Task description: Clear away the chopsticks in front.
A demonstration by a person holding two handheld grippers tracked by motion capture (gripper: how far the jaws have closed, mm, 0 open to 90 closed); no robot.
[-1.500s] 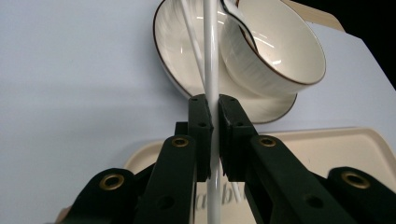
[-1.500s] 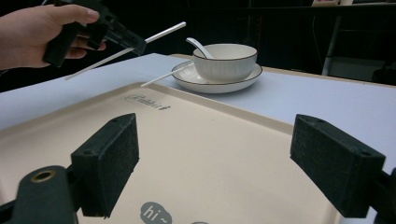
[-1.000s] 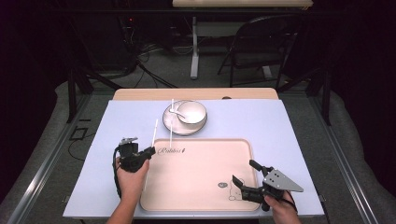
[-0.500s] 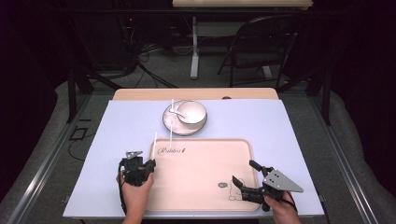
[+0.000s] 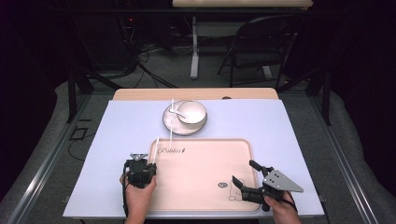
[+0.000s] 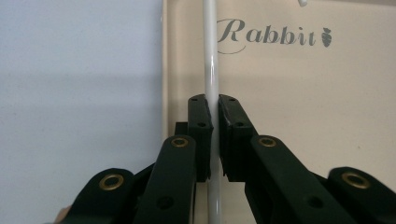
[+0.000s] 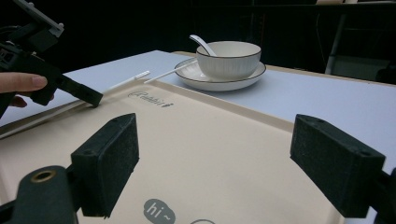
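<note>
Here the white chopstick [image 6: 211, 56] is pinched between the pads of the left gripper [image 5: 139, 171], its long axis running straight out ahead of the jaws, along the left rim of the beige tray [image 5: 205, 186] and just inside it, with its far tip reaching toward the tray's "Rabbit" lettering [image 6: 273, 36]. In the left gripper view the stick passes over the tray's surface close by the rim; whether it already rests on the tray or hangs just above it I cannot tell. The likely next move is to set it down on the tray, so what matters is that the stick lies parallel to that rim and not across it. A second chopstick [image 5: 171, 122] leans on the plate [image 5: 173, 126] beyond the tray's far edge, its near end at that edge, roughly in line with the held one. On the plate stands a bowl [image 5: 192, 112] with a spoon [image 7: 201, 44]. The right gripper [image 5: 246, 182] sits over the tray's near right corner, jaws wide apart and holding nothing, well apart from both sticks, so the left hand is much the nearer. Nothing stands in the way on the tray.
</note>
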